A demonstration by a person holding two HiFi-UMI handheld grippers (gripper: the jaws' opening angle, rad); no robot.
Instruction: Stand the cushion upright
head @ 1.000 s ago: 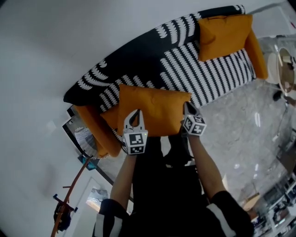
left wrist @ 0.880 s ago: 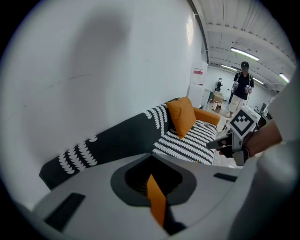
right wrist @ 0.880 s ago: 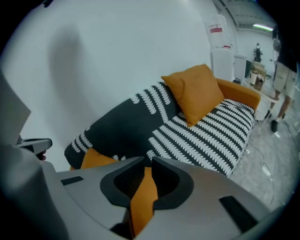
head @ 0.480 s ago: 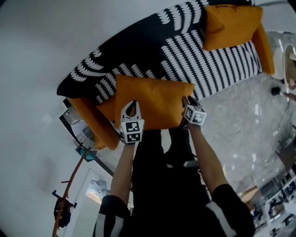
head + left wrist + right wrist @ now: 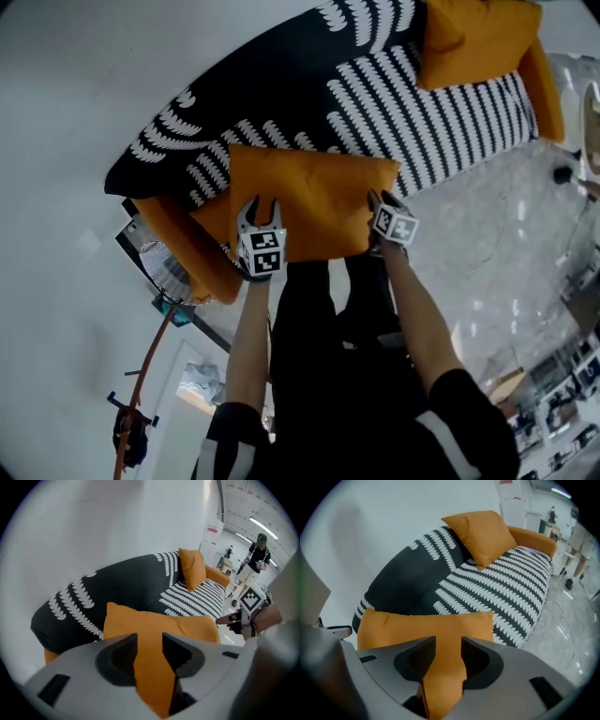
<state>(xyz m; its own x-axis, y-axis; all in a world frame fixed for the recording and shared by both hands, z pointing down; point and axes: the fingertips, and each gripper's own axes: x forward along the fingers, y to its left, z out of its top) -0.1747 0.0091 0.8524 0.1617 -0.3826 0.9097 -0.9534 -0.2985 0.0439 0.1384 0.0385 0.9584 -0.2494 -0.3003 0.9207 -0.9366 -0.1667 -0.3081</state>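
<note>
An orange cushion [image 5: 300,197] sits on the near left part of the black-and-white sofa [image 5: 281,84], its near edge toward me. My left gripper [image 5: 259,208] is at that edge's left end and my right gripper [image 5: 375,199] at its right end. In the left gripper view the cushion [image 5: 154,625] fabric runs up between the jaws of the left gripper [image 5: 150,641], which have just been opening. The right gripper view shows the same: the cushion [image 5: 426,625] edge lies between the spread jaws of the right gripper [image 5: 448,644], also just opening. Neither pair presses it.
A second orange cushion [image 5: 473,37] leans at the sofa's far right end. An orange armrest [image 5: 183,253] flanks the near left end. Pale marble floor [image 5: 487,244] runs along the sofa's front. My dark-clothed legs [image 5: 328,328] stand close against it. People [image 5: 255,562] stand far off.
Both grippers have carried the cushion down and toward the sofa's backrest. The left jaws, narrow before, now stand visibly spread around the cushion's edge.
</note>
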